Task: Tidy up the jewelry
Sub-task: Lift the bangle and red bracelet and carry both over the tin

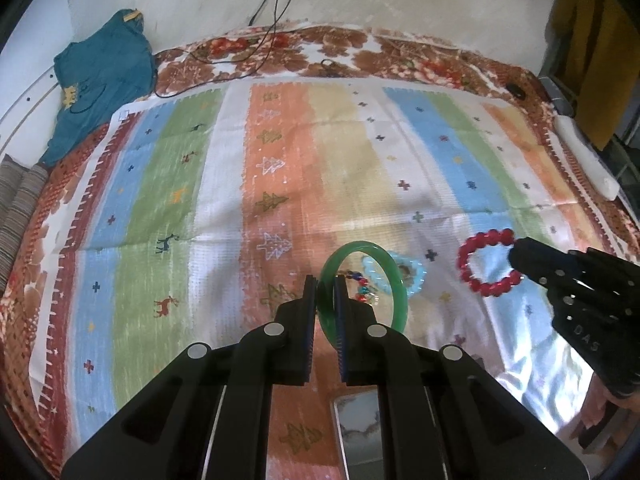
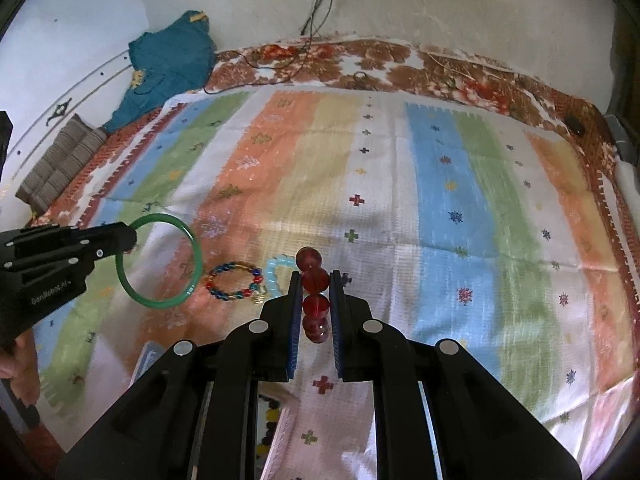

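Left-wrist view: my left gripper [image 1: 326,286] pinches the stiff, slippery green bangle [image 1: 400,292] on its rim, while my right gripper [image 2: 315,280] clamps the loose, floppy red bead bracelet [image 2: 316,280] across its beads.

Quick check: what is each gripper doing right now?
Left gripper: shut on the green bangle.
Right gripper: shut on the red bead bracelet.

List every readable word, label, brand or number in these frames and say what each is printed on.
"DAS": on the black body of the right gripper, seen from the left wrist view.
"GenRobot.AI": on the black body of the left gripper, seen from the right wrist view; last letters blurred.
No other readable text.
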`<state>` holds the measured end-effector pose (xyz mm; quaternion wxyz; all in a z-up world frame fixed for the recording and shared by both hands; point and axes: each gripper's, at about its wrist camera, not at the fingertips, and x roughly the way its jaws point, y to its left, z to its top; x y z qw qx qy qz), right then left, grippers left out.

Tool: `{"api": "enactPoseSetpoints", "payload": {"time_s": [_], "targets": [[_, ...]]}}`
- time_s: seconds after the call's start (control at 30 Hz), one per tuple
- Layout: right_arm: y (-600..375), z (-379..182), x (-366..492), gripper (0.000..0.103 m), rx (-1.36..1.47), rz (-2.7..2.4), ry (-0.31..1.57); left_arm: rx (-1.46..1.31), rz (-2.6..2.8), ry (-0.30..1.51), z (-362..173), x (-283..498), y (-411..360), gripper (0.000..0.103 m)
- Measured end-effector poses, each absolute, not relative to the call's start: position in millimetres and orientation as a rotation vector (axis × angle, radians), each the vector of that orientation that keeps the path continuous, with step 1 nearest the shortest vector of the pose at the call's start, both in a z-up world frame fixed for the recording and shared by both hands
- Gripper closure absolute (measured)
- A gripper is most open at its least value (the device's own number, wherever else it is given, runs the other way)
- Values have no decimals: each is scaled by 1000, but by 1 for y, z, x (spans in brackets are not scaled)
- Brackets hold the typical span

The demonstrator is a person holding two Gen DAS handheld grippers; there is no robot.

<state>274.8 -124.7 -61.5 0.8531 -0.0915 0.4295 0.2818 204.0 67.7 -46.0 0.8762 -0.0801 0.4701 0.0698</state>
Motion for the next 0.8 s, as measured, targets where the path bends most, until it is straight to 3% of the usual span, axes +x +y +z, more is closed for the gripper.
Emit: {"api": "enactPoseSetpoints", "payload": {"time_s": [0.8], "targets": [[-138,-32,189,89,-210,687,825,-154,72,882,-9,127,38,95]]}}
